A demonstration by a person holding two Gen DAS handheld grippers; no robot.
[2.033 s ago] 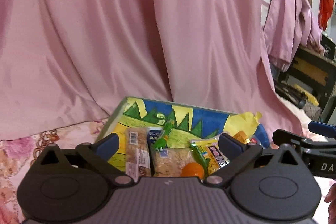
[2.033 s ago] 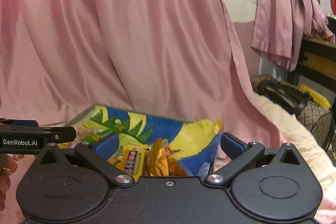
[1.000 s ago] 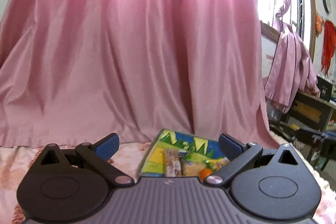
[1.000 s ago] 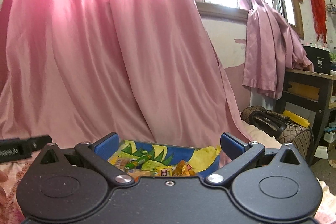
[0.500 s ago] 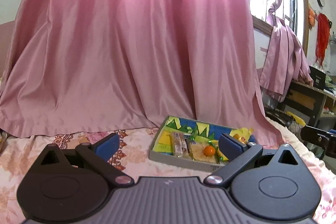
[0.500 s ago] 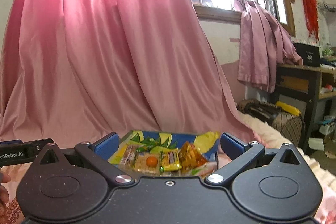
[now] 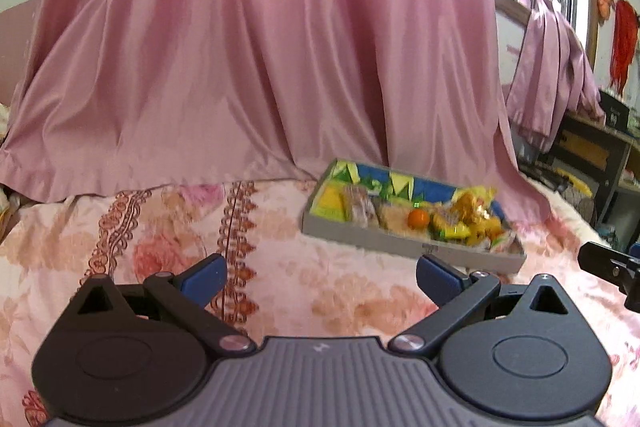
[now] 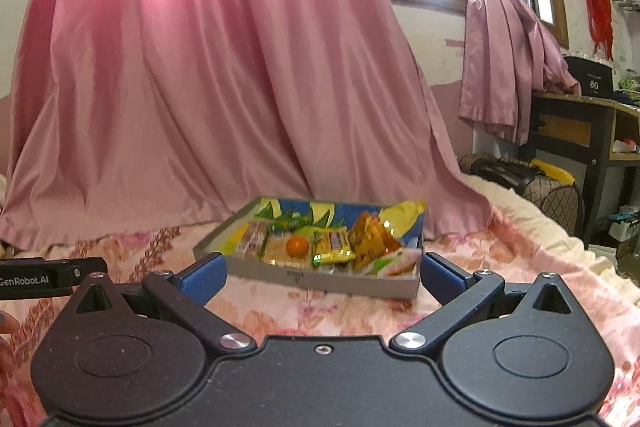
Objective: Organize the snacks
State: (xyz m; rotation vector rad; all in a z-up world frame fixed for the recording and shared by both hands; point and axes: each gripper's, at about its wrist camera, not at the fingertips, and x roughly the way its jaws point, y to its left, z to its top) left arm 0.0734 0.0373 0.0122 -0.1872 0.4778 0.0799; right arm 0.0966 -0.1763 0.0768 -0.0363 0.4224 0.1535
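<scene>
A shallow grey box (image 7: 400, 241) (image 8: 320, 277) with a blue, yellow and green printed lining lies on the floral bedspread. It holds several wrapped snacks, among them a small orange ball (image 7: 418, 217) (image 8: 297, 246), biscuit packs (image 8: 256, 239), a yellow pack (image 8: 334, 247) and an orange foil pack (image 8: 370, 237). My left gripper (image 7: 320, 277) is open and empty, well short of the box, which lies ahead to its right. My right gripper (image 8: 322, 275) is open and empty just in front of the box's near wall.
A pink satin curtain (image 7: 260, 67) (image 8: 200, 87) hangs right behind the box. The floral bedspread (image 7: 160, 227) spreads wide to the left. A dark wooden desk (image 8: 580, 131) and a wicker basket (image 8: 520, 179) stand at the right, past the bed's edge.
Both grippers have drawn back and up from right over the box; the box now appears whole and farther away. Both stayed open and empty.
</scene>
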